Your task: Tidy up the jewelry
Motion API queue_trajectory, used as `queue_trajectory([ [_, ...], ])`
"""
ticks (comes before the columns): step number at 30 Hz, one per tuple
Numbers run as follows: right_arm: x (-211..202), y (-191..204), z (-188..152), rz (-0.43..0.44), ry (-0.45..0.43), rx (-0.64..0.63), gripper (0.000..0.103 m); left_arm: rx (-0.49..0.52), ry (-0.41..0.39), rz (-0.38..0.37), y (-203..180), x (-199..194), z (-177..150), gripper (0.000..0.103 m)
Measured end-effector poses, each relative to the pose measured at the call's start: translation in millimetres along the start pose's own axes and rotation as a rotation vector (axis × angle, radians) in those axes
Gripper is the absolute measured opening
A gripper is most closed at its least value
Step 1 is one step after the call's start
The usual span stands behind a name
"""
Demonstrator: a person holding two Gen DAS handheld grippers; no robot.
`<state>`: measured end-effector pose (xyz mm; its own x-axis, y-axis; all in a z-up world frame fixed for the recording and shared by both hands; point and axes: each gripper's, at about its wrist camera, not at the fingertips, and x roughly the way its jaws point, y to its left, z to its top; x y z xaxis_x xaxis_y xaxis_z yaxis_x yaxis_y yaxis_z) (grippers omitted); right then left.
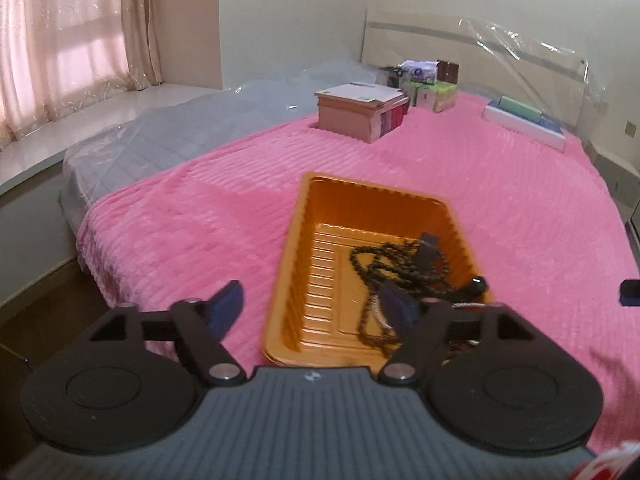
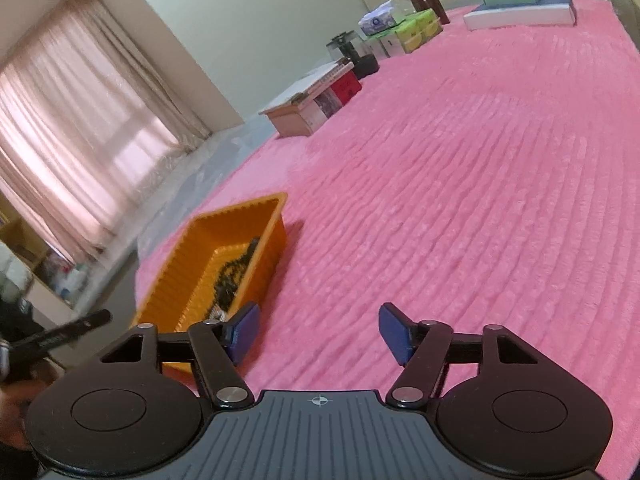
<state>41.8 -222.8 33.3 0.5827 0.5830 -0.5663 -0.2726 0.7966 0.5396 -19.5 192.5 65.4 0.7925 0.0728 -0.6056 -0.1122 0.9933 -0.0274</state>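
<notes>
An orange plastic tray (image 1: 372, 196) lies on the pink bedspread (image 1: 200, 208). Dark beaded necklaces (image 1: 384, 264) lie tangled in its right half, with a small dark tag. My left gripper (image 1: 316, 304) is open, just above the tray's near end; its right finger overlaps the beads in the image. In the right wrist view the tray (image 2: 236, 216) sits to the left with the beads (image 2: 232, 276) inside. My right gripper (image 2: 318, 330) is open and empty over the bare bedspread, right of the tray.
Boxes and books (image 1: 360, 110) are stacked at the far side of the bed, with green cartons (image 1: 434, 94) and a flat white box (image 1: 524, 126) near the headboard. A small dark object (image 1: 630, 292) lies at the right edge. Curtains (image 1: 60, 40) and the floor lie to the left.
</notes>
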Motion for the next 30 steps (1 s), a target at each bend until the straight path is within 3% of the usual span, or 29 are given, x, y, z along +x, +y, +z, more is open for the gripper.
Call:
queue_trajectory([
  [2,-3.2,4.0,-8.6,-0.016,0.004,-0.014,0.075,-0.007,0.000,-0.020,-8.5,-5.4,-6.3,0.090],
  [7,-10.7,11.0,-29.4,-0.069,0.006,-0.050,0.081,0.011,0.052,-0.058,-36.8,-4.0,-27.1,0.099],
  [11,-12.9,15.1,-40.0,-0.147,0.005,-0.078,0.082,0.019,0.085,-0.104,-60.6,-1.5,-41.2,0.100],
  [15,-13.9,16.5,-47.6,-0.212,0.008,-0.089,0.082,0.038,0.129,-0.080,-80.5,-0.2,-48.7,0.102],
  [21,-12.7,14.4,-56.9,-0.254,0.031,-0.105,0.082,0.031,0.210,-0.060,-101.2,5.5,-59.3,0.102],
  [30,-8.6,13.0,-58.3,-0.293,0.077,-0.156,0.082,0.031,0.242,-0.074,-117.5,13.5,-66.7,0.102],
])
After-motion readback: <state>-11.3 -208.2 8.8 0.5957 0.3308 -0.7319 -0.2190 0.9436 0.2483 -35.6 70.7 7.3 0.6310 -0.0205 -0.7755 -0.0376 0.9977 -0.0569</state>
